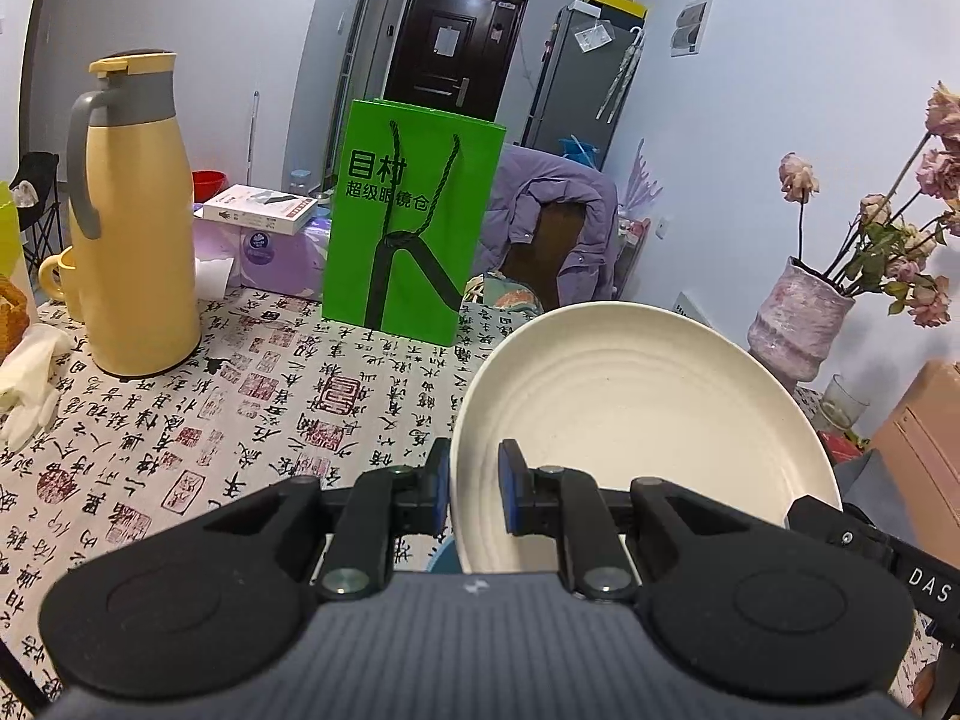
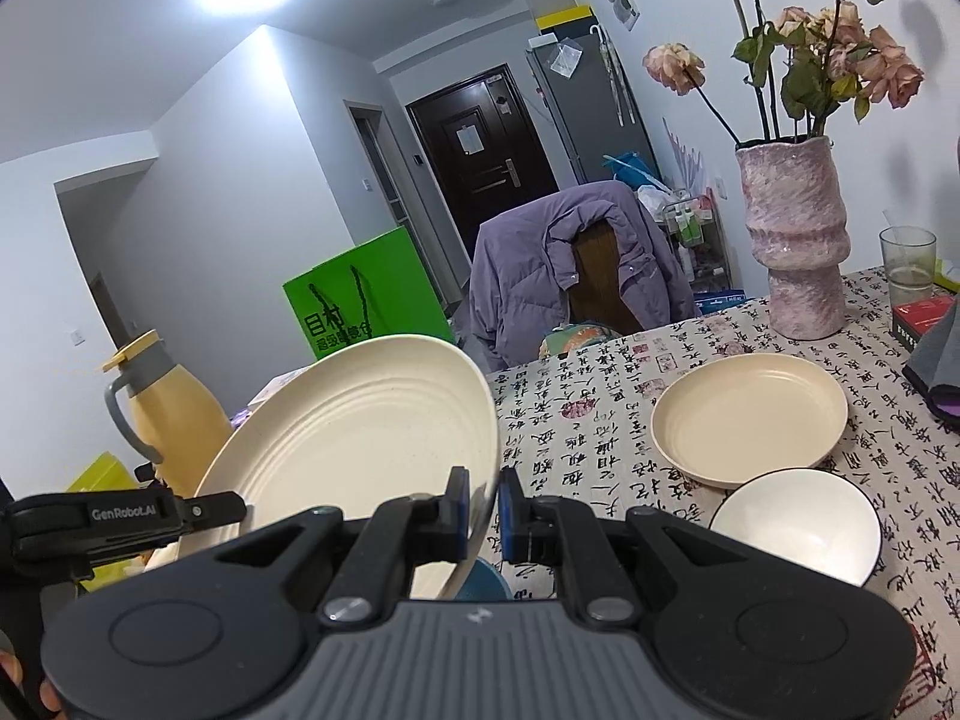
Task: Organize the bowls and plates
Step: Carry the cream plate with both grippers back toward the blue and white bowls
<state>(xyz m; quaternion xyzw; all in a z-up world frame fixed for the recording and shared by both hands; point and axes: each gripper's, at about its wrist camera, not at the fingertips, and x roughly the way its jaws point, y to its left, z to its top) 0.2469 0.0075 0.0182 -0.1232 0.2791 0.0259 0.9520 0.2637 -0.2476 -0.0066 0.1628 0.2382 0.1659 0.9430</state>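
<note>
While both claws pinch opposite rims of one cream plate held tilted above the desk, left claw and right claw sit narrow on it, with a second plate and white bowl lying on the desk.

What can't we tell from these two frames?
Blue object under the plate: both views, mostly hidden by the plate and the claw bodies.
Left claw and right claw: each straddles the rim, but pad contact is unclear.
Bowl: right view, near edge partly behind the claw body.
Plate underside: unseen in both views.
</note>
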